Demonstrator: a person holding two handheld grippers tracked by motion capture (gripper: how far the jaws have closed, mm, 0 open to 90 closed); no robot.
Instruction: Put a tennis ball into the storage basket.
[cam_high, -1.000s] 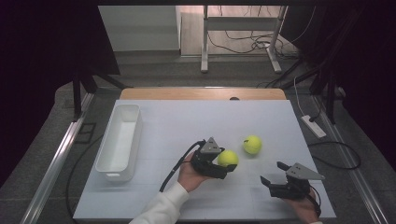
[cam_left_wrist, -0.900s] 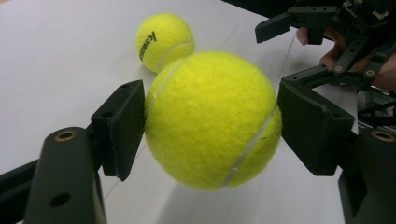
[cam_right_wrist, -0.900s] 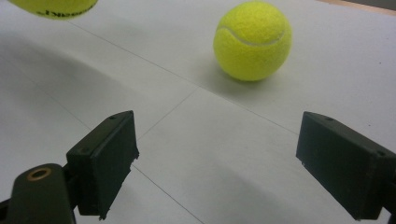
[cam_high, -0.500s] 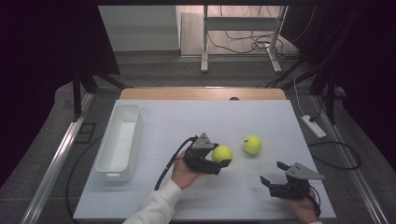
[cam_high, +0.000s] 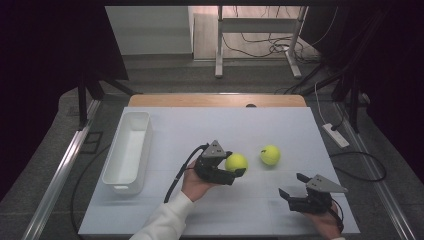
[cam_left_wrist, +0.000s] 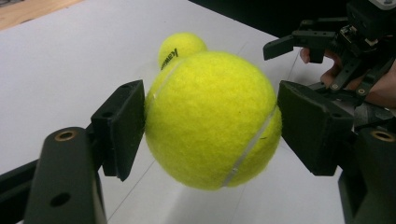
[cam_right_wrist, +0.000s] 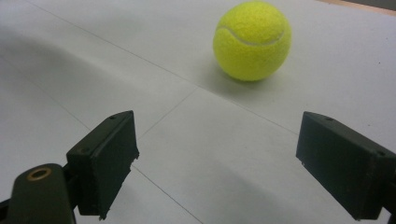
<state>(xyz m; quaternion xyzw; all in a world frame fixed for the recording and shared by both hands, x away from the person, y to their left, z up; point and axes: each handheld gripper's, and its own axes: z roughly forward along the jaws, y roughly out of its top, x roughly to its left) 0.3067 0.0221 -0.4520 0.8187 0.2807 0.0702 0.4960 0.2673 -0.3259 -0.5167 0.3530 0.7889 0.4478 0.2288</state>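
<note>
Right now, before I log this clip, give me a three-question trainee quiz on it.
1. True or false: the left tool is shut on a tennis ball.
2. Where is the second ball? A) in the white bin B) on the table C) in the right tool
3. How do the right tool's jaws stand?

Key: 1 true. 2 B. 3 Open, with nothing between them.

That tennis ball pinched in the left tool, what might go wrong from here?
The held tennis ball is round and touched by only two small flat pads, so it may slip out and roll. The left tool is close to the second tennis ball and might knock it toward the table edge.
</note>
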